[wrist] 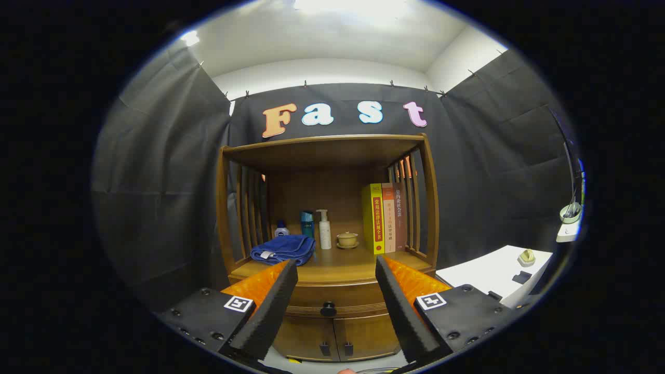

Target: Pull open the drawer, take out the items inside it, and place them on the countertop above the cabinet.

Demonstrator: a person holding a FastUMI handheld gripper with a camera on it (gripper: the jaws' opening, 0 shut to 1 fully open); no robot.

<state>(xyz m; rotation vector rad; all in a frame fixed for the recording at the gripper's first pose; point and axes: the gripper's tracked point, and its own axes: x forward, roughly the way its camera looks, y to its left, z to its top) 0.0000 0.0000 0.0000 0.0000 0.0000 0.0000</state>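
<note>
A wooden cabinet stands ahead with its drawer closed; a round dark knob sits at the drawer's middle. The countertop lies just above the drawer, under an open shelf frame. My gripper is open, its two fingers spread wide, with the knob seen between them and some way beyond the tips. Nothing is held. The drawer's contents are hidden.
On the countertop: a folded blue towel at the left, small bottles, a white pump bottle, a small cup on a saucer and upright books at the right. Two lower doors sit under the drawer. A white table stands to the right.
</note>
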